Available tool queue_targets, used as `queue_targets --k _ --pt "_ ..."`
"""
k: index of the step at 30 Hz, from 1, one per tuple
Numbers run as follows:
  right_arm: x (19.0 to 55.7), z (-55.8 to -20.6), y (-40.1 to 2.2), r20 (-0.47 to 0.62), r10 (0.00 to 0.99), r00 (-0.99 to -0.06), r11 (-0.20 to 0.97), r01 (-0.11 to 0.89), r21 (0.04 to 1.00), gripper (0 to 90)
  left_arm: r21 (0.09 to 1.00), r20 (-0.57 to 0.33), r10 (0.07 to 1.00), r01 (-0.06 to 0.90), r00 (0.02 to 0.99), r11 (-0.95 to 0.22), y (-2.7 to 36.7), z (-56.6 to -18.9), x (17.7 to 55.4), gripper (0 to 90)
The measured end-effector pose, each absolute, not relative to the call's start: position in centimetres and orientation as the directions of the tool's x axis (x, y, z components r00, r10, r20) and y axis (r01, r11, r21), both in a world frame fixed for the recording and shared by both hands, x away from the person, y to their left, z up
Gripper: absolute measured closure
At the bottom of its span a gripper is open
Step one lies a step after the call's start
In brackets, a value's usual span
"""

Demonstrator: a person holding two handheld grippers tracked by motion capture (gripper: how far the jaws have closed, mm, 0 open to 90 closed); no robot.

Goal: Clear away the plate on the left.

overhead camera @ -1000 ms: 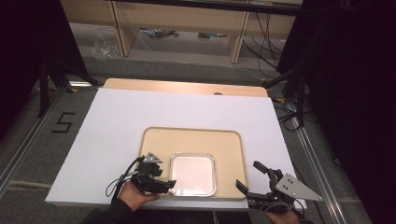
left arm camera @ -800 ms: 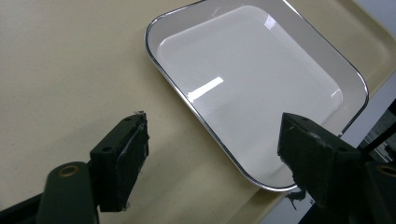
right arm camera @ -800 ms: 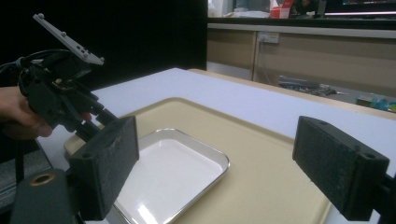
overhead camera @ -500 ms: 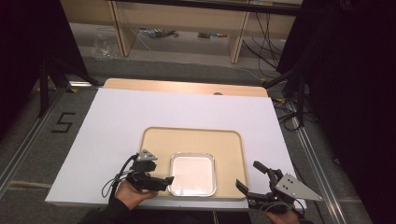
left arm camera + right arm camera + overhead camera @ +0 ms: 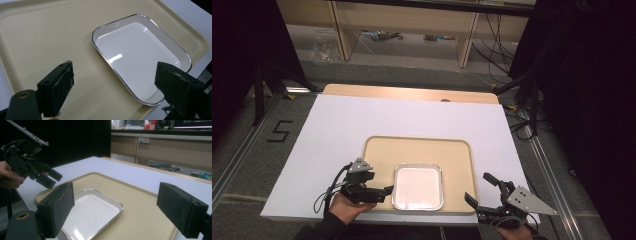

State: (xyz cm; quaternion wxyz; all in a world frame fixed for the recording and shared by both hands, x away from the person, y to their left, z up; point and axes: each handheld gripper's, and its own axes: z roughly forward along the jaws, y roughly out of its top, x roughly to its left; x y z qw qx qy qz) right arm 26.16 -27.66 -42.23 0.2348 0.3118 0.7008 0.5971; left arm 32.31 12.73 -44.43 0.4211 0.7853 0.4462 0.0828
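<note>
A white rectangular dish (image 5: pixel 418 186) with a metal rim lies on a beige tray (image 5: pixel 422 148) near the table's front edge. My left gripper (image 5: pixel 387 192) hovers just left of the dish, pointing right at it. Its jaws have just been opening and now stand wide with nothing between them. In the left gripper view, the dish (image 5: pixel 140 57) lies beyond the left gripper (image 5: pixel 114 68) on the tray (image 5: pixel 50 37). My right gripper (image 5: pixel 477 187) rests open at the tray's front right corner. In the right gripper view, its jaws (image 5: pixel 116 191) frame the dish (image 5: pixel 92 213) and the left gripper (image 5: pixel 51 178) farther off.
A white sheet (image 5: pixel 362 120) covers the tabletop around the tray. Past the table's far edge stand wooden shelves (image 5: pixel 412 20) with cables and small items on the floor. Metal rails (image 5: pixel 552 170) run along both sides of the table.
The left gripper has drawn back a little from the dish's left rim and its jaws stand wider. The right gripper has not moved.
</note>
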Motion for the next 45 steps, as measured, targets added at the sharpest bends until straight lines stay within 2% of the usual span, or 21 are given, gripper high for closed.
queue_targets --k 9,12,28,41,45 --pt "26.2 -42.2 -27.7 0.042 0.708 -0.705 0.102 0.16 0.982 15.3 0.769 -0.259 0.775 0.609 0.576 -0.195 13.4 -43.9 31.8 15.7" --pt "26.2 -42.2 -27.7 0.042 0.708 -0.705 0.101 0.16 0.982 15.3 0.777 -0.242 0.769 0.593 0.592 -0.212 13.8 -43.7 31.7 15.7" --pt "26.2 -42.2 -27.7 0.041 0.709 -0.704 0.103 0.16 0.982 15.3 0.844 -0.268 0.784 0.529 0.56 -0.09 15.6 -42.6 30.4 15.8" --pt "26.2 -42.2 -27.7 0.04 0.707 -0.706 0.104 0.16 0.982 15.3 0.863 -0.256 0.788 0.5 0.56 -0.075 17.2 -42.2 29.3 15.8" --pt "26.2 -42.2 -27.6 0.04 0.707 -0.706 0.104 0.16 0.982 15.3 0.87 -0.223 0.784 0.481 0.579 -0.108 17.5 -42.0 28.9 15.8"
